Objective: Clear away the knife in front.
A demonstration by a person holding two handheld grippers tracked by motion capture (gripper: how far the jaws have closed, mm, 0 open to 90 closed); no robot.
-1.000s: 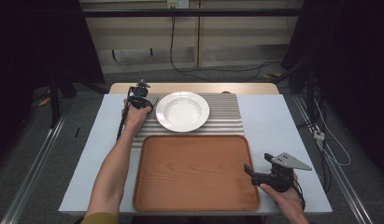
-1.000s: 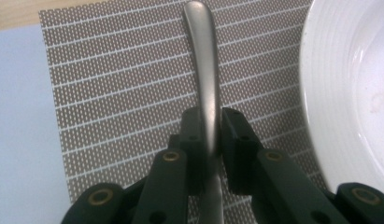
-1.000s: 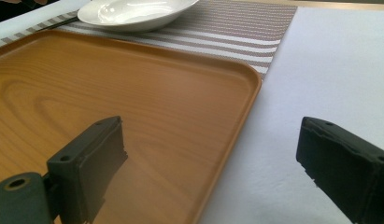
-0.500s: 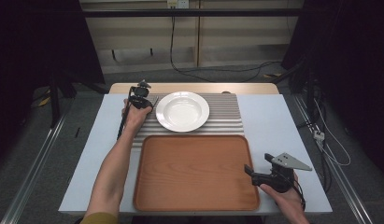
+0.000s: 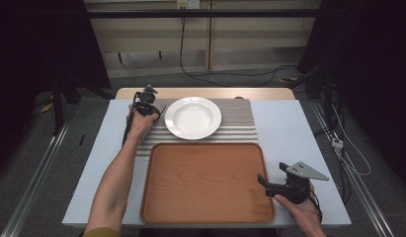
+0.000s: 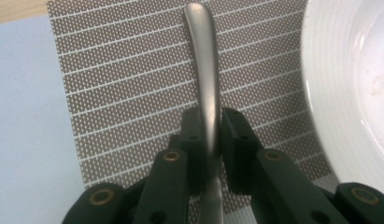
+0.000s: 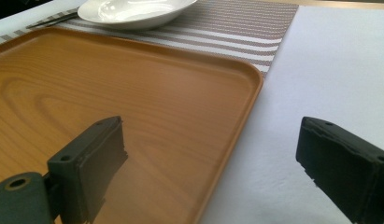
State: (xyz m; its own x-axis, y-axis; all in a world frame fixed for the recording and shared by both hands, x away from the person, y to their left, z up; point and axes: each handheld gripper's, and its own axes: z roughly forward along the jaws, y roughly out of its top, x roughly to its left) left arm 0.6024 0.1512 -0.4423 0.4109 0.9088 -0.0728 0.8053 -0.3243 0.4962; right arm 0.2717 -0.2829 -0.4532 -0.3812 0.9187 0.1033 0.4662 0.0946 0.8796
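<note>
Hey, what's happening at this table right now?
A person is working with a handheld gripper in each hand. The left gripper is shut on the silver metal utensil handle over the striped woven placemat, just beside the white ceramic plate. The right gripper is open, straddling the near right edge of the empty brown wooden tray, which lies on the pale blue table in front of the plate.
</note>
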